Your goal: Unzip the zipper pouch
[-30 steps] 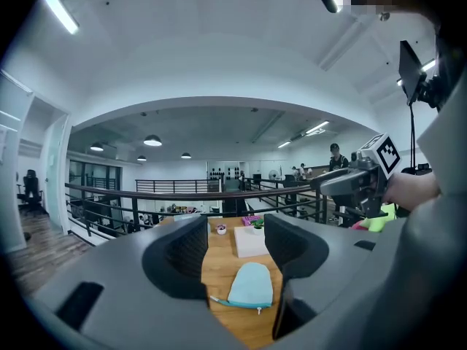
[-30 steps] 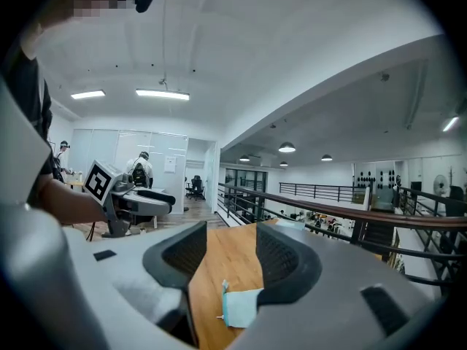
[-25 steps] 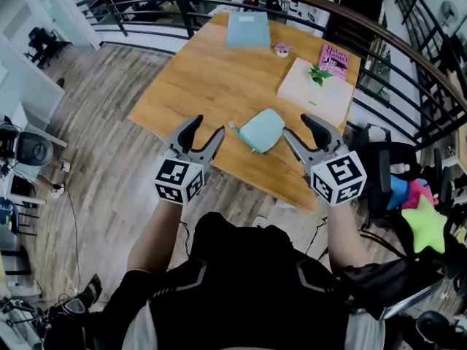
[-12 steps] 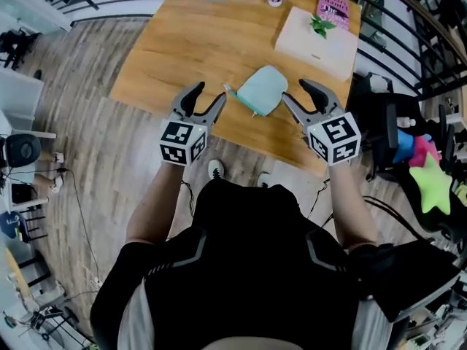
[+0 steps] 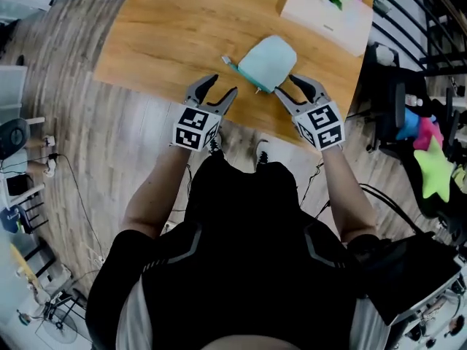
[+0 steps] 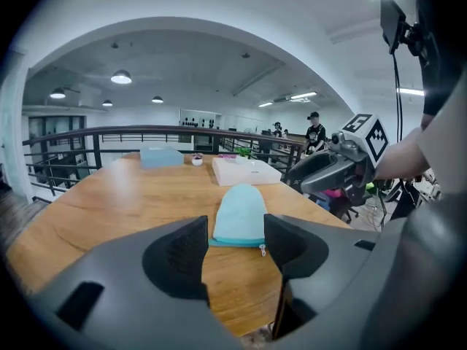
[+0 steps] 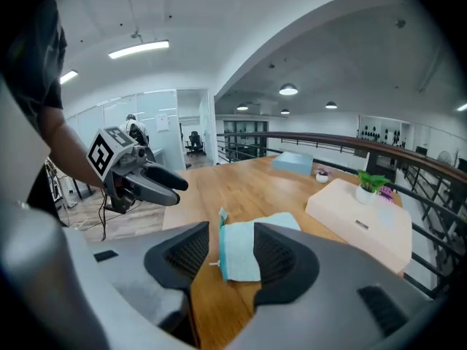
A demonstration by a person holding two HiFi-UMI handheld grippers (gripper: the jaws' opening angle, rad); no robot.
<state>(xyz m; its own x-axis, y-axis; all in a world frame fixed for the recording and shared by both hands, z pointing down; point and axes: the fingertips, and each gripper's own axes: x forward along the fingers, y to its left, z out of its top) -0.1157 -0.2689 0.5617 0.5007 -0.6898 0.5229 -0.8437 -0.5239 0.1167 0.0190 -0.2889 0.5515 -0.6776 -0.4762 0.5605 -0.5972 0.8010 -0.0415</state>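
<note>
A light teal zipper pouch (image 5: 268, 62) lies flat near the front edge of the wooden table (image 5: 168, 35). Its zipper runs along the near side, with a small pull (image 6: 263, 250) at one end. My left gripper (image 5: 221, 87) hovers open just left of the pouch's near corner. The pouch (image 6: 239, 214) lies ahead of the jaws, not between them. My right gripper (image 5: 284, 85) stands open at the pouch's right near corner. Its jaws have just been closing a little, and the pads press on nothing. In the right gripper view the pouch (image 7: 238, 251) shows through the gap.
A white box with a small green plant (image 5: 328, 9) stands behind the pouch. A pale blue box (image 6: 160, 155) sits at the table's far end by a railing. An office chair with bright plush toys (image 5: 430, 166) stands to the right. The table's front edge is just under both grippers.
Both grippers have come down and forward together and now flank the pouch's near edge. The table has slid up in the head view.
</note>
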